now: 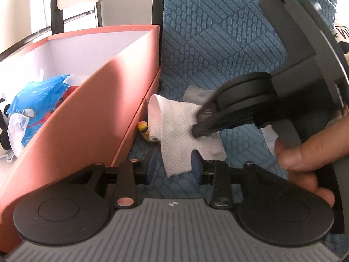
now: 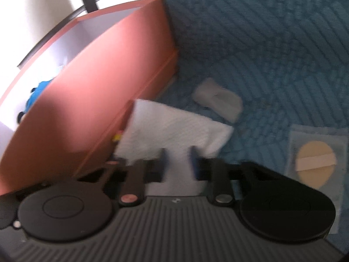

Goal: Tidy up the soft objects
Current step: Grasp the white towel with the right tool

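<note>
Writing on blue bag (image 1: 37, 107) in box (image 1: 91, 113) — unreadable.

Blue quilted bedspread (image 1: 229, 32), black chair frame (image 1: 57, 6), bright daylight behind

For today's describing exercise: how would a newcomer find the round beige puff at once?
Start at the tall orange box, then cross the blue patterned cover to its right. Past the white paper towel, the beige puff lies inside a clear packet, the only round thing, with a pale strap.

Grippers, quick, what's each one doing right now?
Left gripper: open, paper towel between its pads, not pinched.
Right gripper: shut on the paper towel.
</note>
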### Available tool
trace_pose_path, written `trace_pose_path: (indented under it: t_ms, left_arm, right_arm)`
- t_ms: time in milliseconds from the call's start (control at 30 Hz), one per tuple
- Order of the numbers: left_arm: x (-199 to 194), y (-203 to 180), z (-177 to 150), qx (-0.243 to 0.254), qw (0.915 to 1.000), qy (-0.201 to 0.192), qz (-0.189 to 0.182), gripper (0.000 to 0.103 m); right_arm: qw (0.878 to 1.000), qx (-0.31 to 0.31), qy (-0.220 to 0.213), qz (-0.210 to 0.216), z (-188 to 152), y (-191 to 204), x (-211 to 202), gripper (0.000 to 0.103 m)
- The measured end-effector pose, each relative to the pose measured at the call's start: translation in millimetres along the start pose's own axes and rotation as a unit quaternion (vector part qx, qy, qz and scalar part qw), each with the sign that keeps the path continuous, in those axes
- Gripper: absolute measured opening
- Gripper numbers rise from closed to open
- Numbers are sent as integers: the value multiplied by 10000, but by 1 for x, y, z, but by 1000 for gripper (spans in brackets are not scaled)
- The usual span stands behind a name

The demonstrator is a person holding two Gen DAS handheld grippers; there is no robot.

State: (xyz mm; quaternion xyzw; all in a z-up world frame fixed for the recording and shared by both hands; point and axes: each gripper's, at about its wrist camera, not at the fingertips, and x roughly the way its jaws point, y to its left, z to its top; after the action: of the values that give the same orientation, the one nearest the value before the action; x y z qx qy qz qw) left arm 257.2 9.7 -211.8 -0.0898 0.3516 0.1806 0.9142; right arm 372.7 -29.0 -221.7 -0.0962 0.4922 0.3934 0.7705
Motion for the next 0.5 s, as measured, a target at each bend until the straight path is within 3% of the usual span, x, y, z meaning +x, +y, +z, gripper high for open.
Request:
trace_pose_path:
  t_ms: [200, 400, 500]
  left_arm:
    - [3, 3, 4, 14, 9999, -1, -124, 46]
    - [21, 0, 2, 81, 9998, 106, -168, 46]
    - [34, 1, 2, -7, 9994, 243, -250, 46]
  right_arm:
    - [9995, 320, 56, -2, 2, -18, -4, 4]
    - [9978, 639, -148, -95, 4, -34, -19, 4]
    - [9965, 796, -256, 61, 4, -40, -28, 5]
